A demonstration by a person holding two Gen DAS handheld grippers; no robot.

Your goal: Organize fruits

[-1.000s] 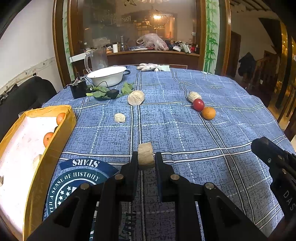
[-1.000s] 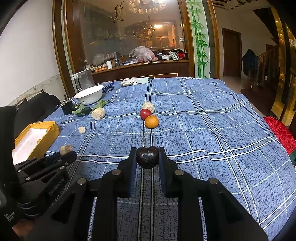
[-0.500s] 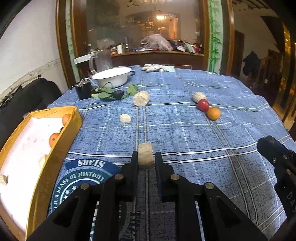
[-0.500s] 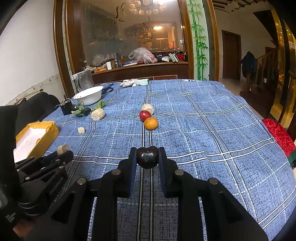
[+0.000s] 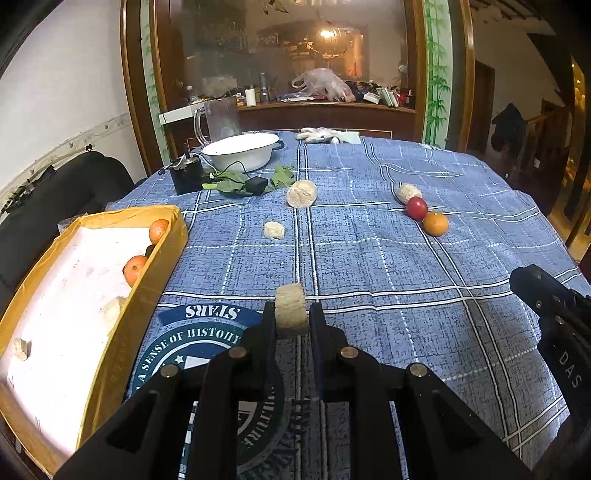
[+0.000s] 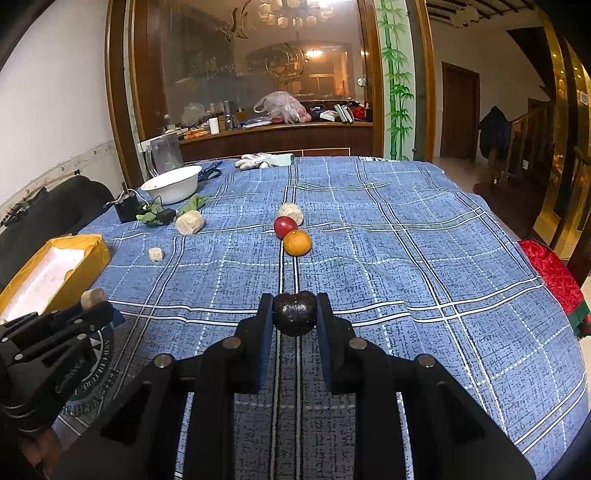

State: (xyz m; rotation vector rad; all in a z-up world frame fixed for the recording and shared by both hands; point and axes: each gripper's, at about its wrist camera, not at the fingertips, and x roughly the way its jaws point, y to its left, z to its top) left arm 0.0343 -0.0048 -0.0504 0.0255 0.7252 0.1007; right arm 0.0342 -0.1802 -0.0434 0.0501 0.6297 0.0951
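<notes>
Beyond right claw (image 6: pixel 294 317): orange (image 6: pixel 297 242), red fruit (image 6: pixel 284 226).

Warm, fairly dim indoor light falls on both views; its brightest source is the chandelier (image 6: pixel 291 13), glowing with glare at the top of the right wrist view. The white inside of the yellow box (image 5: pixel 66 280) is overexposed. Fisheye distortion bends door frames and walls, and black vignetting fills the corners. The blue tablecloth (image 6: pixel 406 258) is sharp; shadows on it are soft and faint
</notes>
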